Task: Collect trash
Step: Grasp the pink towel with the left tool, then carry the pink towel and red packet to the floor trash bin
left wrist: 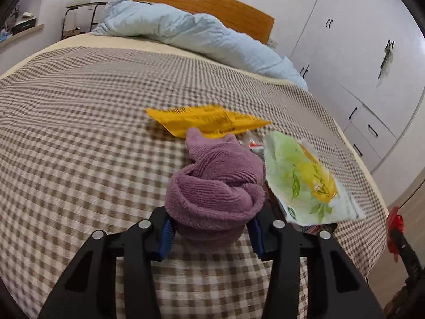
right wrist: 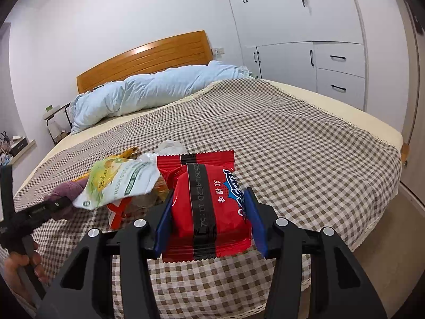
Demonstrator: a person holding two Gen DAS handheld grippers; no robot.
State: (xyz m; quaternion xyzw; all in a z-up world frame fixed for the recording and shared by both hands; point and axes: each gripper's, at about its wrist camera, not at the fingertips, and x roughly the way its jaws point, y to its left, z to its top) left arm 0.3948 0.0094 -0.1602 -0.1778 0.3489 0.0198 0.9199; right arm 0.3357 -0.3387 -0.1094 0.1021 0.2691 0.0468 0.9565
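My left gripper (left wrist: 211, 232) is shut on a rolled purple towel (left wrist: 216, 183) and holds it just above the checked bedspread (left wrist: 79, 138). My right gripper (right wrist: 208, 218) is shut on a red snack packet (right wrist: 205, 204) with a black band. A green and white wrapper (left wrist: 305, 178) lies beside the towel; it also shows in the right wrist view (right wrist: 119, 180). A yellow wrapper (left wrist: 207, 121) lies flat behind the towel. A small red and white wrapper (right wrist: 118, 212) and clear plastic (right wrist: 170, 146) lie in the same pile.
The bed has a wooden headboard (left wrist: 202, 2) and a bunched light blue duvet (left wrist: 191, 34) at its far end. White wardrobes with drawers (right wrist: 337, 69) stand along the right. A bedside stand (left wrist: 79, 13) is at the far left.
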